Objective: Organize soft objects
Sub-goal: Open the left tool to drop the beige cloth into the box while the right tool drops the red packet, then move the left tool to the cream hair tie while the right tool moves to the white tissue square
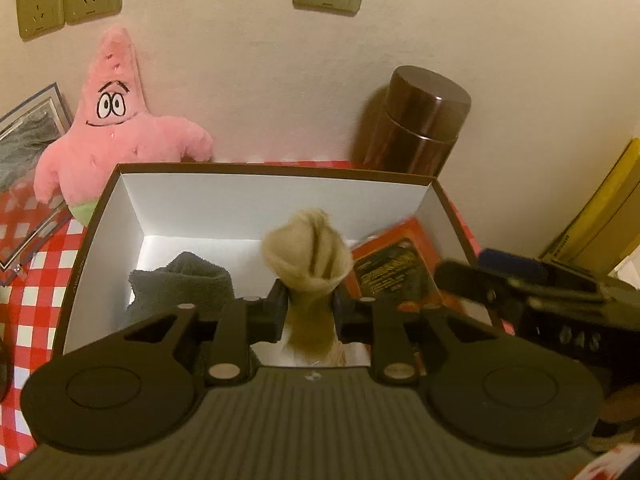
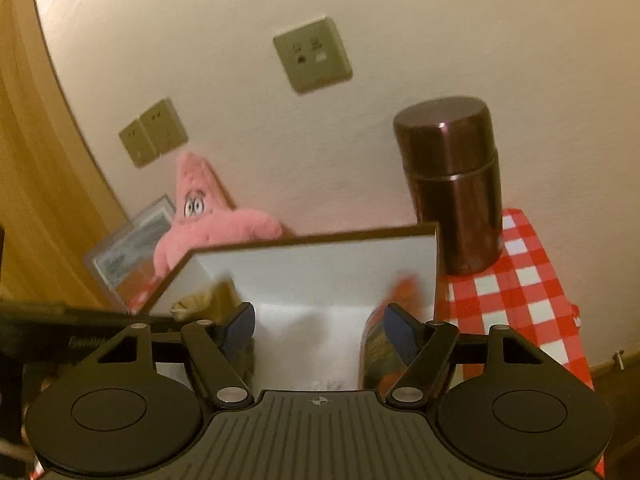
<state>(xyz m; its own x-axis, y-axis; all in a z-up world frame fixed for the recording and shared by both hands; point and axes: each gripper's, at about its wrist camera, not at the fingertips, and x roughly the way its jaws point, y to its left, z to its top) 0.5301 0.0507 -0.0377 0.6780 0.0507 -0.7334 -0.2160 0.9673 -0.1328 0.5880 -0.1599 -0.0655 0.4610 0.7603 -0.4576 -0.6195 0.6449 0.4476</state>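
Note:
My left gripper (image 1: 310,300) is shut on the neck of a beige fluffy cloth (image 1: 308,252), which stands up between its fingers over an open box (image 1: 280,170) with white inside walls. On the box floor lie a dark grey towel (image 1: 184,284) at the left and an orange packet (image 1: 396,268) at the right. My right gripper (image 2: 320,332) hangs open over the same box (image 2: 312,236), its blue pads (image 2: 240,326) apart with nothing between them. The orange packet (image 2: 406,292) lies just beside its right finger. The beige cloth (image 2: 192,304) shows at the left.
A pink starfish plush (image 1: 116,120) leans on the wall behind the box's left corner, beside a picture frame (image 1: 28,128). A tall brown canister (image 1: 420,120) stands at the back right. A red checked tablecloth (image 2: 512,292) covers the table. Yellow boards (image 1: 608,216) lean at the far right.

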